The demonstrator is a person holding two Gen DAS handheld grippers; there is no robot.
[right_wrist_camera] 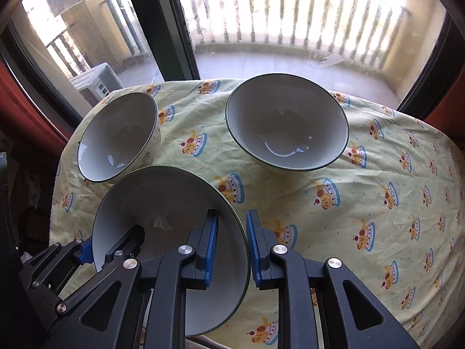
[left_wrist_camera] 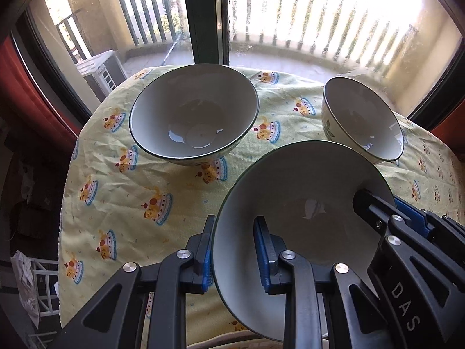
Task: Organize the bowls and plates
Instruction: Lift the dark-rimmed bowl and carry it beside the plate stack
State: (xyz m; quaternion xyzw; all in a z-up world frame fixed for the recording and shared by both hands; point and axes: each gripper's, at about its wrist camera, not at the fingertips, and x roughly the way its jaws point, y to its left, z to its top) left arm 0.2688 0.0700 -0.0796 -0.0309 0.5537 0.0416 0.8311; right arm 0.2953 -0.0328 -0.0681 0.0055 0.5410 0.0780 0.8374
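A white bowl with a dark green rim is nearest, over the front of the table. My left gripper is shut on its left rim, one pad inside the bowl and one outside. My right gripper is shut on the opposite rim in the same way. A wide bowl and a deeper leaf-patterned bowl stand upright behind it. The right wrist view has the patterned bowl at the left and a wide bowl at the back right. Whether the held bowl touches the cloth I cannot tell.
A yellow cloth with cake prints covers the table. The table drops off at the left and front. A glazed window with a dark frame stands right behind it, red curtains at both sides. A white rack sits low at the left.
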